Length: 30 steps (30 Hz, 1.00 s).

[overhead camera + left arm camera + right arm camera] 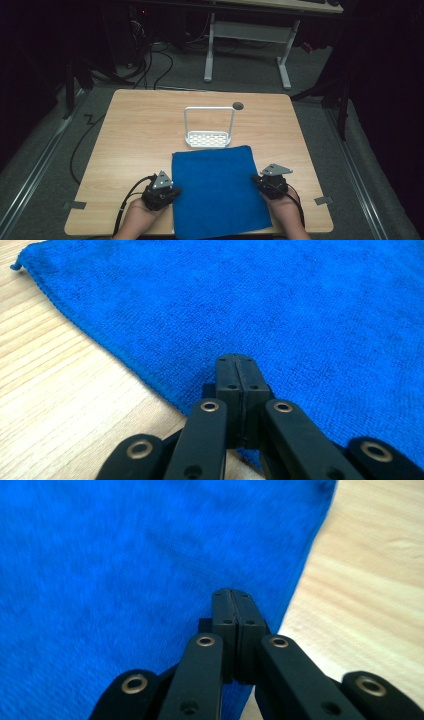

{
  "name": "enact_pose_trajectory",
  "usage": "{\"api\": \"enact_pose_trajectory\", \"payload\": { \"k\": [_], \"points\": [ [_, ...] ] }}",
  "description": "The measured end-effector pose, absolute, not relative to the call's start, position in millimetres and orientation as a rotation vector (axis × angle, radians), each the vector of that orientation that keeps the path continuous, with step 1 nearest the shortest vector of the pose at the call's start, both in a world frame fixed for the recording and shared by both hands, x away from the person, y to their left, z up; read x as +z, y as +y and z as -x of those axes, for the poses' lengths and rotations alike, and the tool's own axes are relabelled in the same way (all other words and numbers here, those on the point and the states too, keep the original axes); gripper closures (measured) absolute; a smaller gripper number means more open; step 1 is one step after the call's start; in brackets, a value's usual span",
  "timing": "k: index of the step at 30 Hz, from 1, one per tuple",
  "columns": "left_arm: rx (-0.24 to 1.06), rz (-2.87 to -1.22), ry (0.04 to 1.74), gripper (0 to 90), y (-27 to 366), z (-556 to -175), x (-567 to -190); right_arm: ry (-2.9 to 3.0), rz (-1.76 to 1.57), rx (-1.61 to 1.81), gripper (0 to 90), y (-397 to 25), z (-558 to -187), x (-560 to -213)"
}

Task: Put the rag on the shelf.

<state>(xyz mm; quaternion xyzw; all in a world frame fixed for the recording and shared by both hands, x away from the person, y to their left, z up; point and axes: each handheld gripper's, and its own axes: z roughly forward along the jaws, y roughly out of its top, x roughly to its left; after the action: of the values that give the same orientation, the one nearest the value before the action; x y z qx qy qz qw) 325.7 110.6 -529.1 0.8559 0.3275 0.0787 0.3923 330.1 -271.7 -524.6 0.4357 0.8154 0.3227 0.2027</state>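
Note:
A blue cloth (pixel 220 195) lies flat on the near half of the wooden table (pixel 135 130), its front edge hanging over the table's rim. My left gripper (pixel 174 191) rests at the cloth's left edge, jaws pressed together. In the left gripper view the shut tips (pixel 236 360) sit just over the hem of the cloth (pixel 250 300), with no fabric seen between them. At the right edge of the cloth my right gripper (pixel 256 178) is also shut. In the right gripper view its tips (pixel 232 592) lie over the cloth (pixel 125 555) beside bare wood.
A small white rack (pixel 208 139) with a tall wire handle stands just beyond the cloth's far edge. A dark round hole (pixel 238 105) is in the tabletop behind it. Past the table are a white desk frame (pixel 247 35) and floor cables.

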Motion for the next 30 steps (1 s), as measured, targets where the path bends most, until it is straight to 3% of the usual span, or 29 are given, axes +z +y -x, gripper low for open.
{"api": "enact_pose_trajectory", "payload": {
  "k": [18, 21, 22, 23, 30],
  "points": [
    [0.158, -2.146, 0.888, 90.0, 138.9, -320.2, -529.6, 2.394, -1.149, 0.962, 90.0, -256.6, -296.7, -523.2],
    [0.124, -2.107, 0.918, 84.9, 141.3, -323.2, -529.5, 2.389, -1.148, 1.015, 87.6, -257.5, -297.9, -522.3],
    [0.149, -2.093, 0.923, 78.0, 141.6, -324.5, -529.4, 2.371, -1.144, 1.033, 86.3, -258.4, -298.7, -520.3],
    [0.194, -2.082, 0.926, 77.3, 142.8, -326.7, -528.9, 2.358, -1.146, 1.04, 86.2, -259.2, -299.1, -519.3],
    [0.371, -1.978, 1.052, 84.4, 148.9, -372.8, -516.8, 2.341, -1.133, 1.049, 84.1, -264.8, -303.6, -518.6]
  ]
}}
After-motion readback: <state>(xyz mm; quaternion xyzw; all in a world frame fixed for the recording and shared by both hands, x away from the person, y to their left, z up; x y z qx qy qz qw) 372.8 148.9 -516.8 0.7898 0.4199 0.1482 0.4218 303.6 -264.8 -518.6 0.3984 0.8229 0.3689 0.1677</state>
